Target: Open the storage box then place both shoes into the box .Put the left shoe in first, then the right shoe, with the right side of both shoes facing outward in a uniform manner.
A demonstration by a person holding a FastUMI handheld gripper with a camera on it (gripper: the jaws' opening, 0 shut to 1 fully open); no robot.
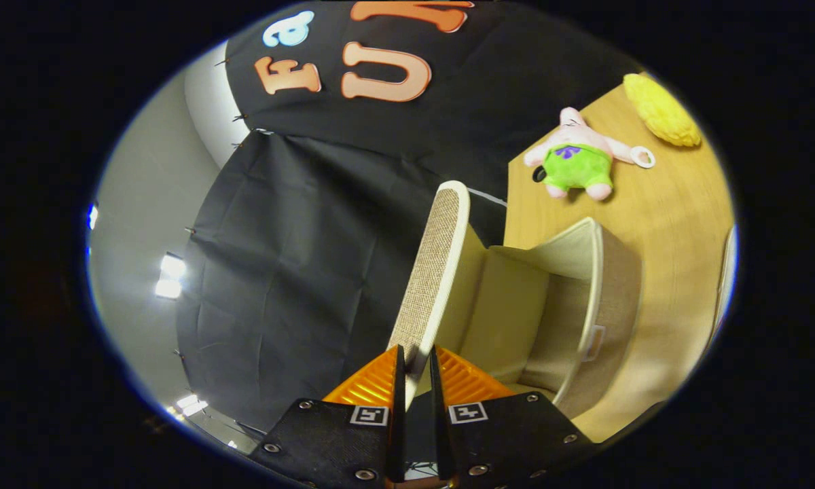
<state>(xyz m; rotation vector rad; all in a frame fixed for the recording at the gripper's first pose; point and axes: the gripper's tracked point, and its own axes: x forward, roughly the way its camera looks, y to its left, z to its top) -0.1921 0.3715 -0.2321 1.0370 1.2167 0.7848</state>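
Gripper (415,363) is pinching the lid (433,258) of the storage box (584,319), both fingers pressing on the lid's edge with only a narrow gap between them. Lid is standing raised, woven face toward the black cloth wall (292,272), and the box is sitting open just beyond the fingers with its pale inside showing. Box is resting on the wooden table (672,224). A pink plush toy (577,163) in green shorts is lying near the table's far edge, and a yellow cushion (662,110) is lying beyond it near the far corner.
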